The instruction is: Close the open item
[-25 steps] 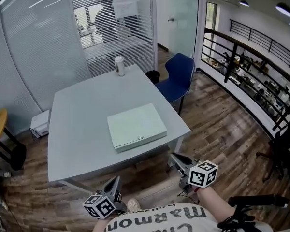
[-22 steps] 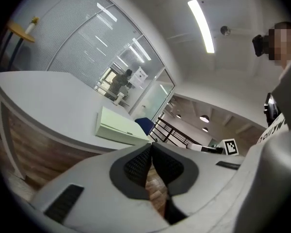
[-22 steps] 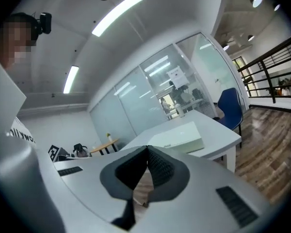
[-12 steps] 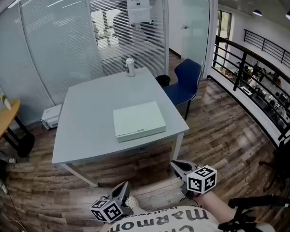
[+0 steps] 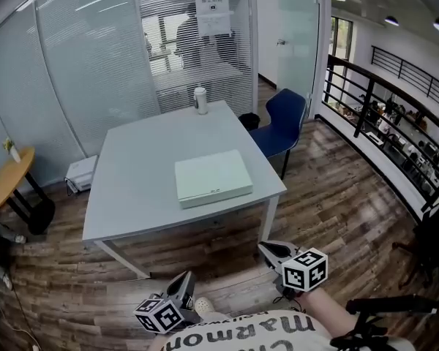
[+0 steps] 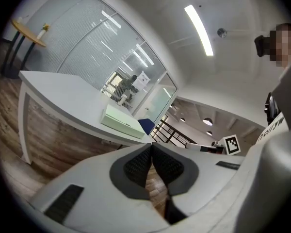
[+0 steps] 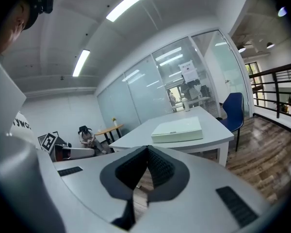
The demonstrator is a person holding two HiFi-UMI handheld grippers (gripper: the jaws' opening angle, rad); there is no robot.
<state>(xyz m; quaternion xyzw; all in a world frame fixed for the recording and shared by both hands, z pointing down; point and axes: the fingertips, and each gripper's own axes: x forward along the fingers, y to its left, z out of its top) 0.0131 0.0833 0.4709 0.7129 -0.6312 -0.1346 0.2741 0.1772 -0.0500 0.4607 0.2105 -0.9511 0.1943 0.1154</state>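
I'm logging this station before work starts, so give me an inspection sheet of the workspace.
Surface: grey table, mostly bare.
Job's things: pale green box lies flat near the table's front edge, looks closed.
Clutter: white cup at the table's far edge.
Grippers: left gripper and right gripper held low, short of the table, fingers together, empty.
Cables: nothing seen.
Surroundings: blue chair, glass partition, railing, wood floor.
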